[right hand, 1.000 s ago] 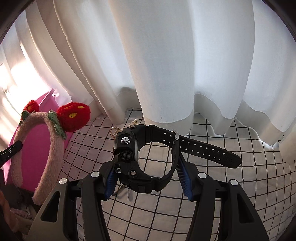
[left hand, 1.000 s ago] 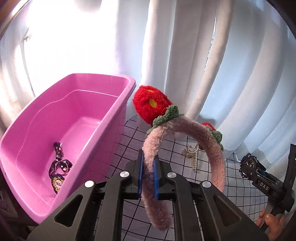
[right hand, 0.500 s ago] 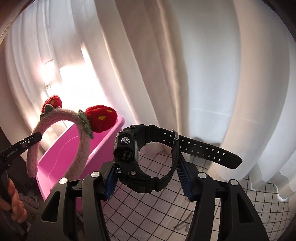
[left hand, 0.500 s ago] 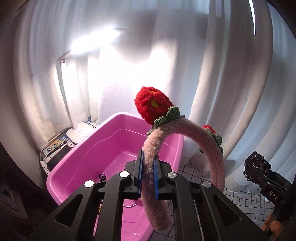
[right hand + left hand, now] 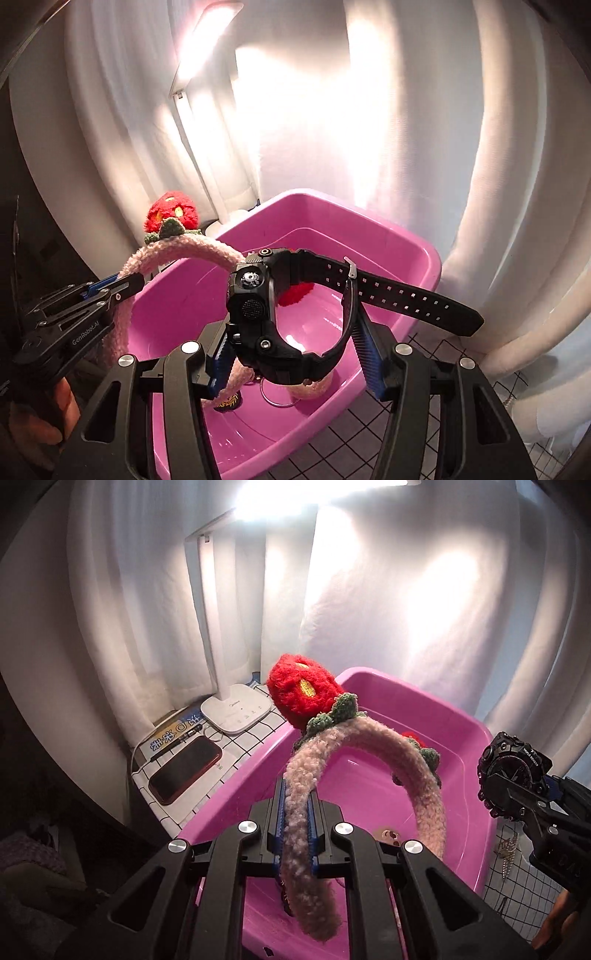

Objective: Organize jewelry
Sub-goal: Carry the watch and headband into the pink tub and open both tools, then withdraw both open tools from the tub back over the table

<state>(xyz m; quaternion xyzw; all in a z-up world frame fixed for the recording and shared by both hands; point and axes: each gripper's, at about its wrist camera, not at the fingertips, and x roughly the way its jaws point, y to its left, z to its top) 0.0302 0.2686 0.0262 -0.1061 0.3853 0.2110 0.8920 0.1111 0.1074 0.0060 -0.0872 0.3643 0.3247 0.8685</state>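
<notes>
My left gripper [image 5: 295, 805] is shut on a fuzzy pink headband [image 5: 373, 738] with red crochet flowers, held over the pink plastic tub [image 5: 461, 716]. The headband [image 5: 173, 251] also shows in the right wrist view. My right gripper [image 5: 291, 354] is shut on a black digital watch [image 5: 258, 306], held above the tub [image 5: 406, 247]; the watch also shows at the right of the left wrist view [image 5: 513, 775]. A dark keychain with a ring [image 5: 273, 397] lies on the tub floor.
A white lamp base [image 5: 236, 710], a phone in a red case [image 5: 184, 768] and a pen lie left of the tub on the grid-pattern cloth [image 5: 524, 886]. A pearl chain [image 5: 508, 853] lies on the cloth right of the tub. White curtains hang behind.
Both grippers have swung left and up from the cloth to above the pink tub, still holding the headband and the watch.
</notes>
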